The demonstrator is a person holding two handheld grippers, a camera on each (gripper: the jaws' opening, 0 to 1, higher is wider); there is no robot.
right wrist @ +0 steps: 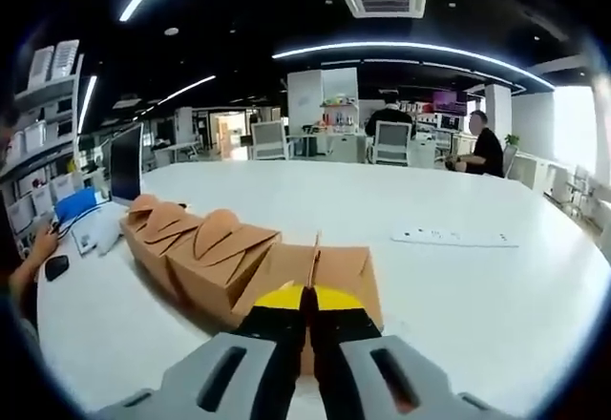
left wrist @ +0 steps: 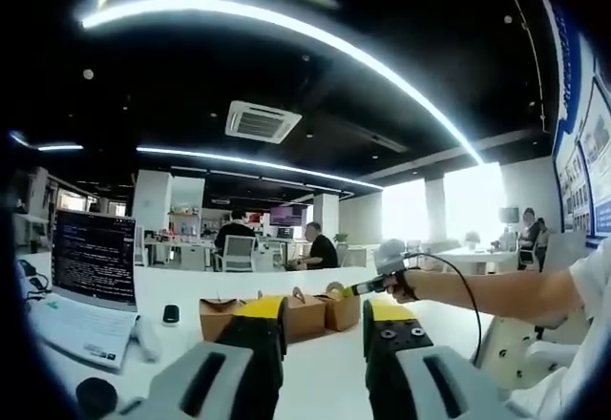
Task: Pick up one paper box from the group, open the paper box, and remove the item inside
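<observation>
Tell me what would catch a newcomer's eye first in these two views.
The row of brown paper boxes on the white table stands out, running away from the right gripper, whose yellow-tipped jaws look shut at the nearest box. In the left gripper view, the left gripper is open in front of the same boxes, with an open laptop to their left.
</observation>
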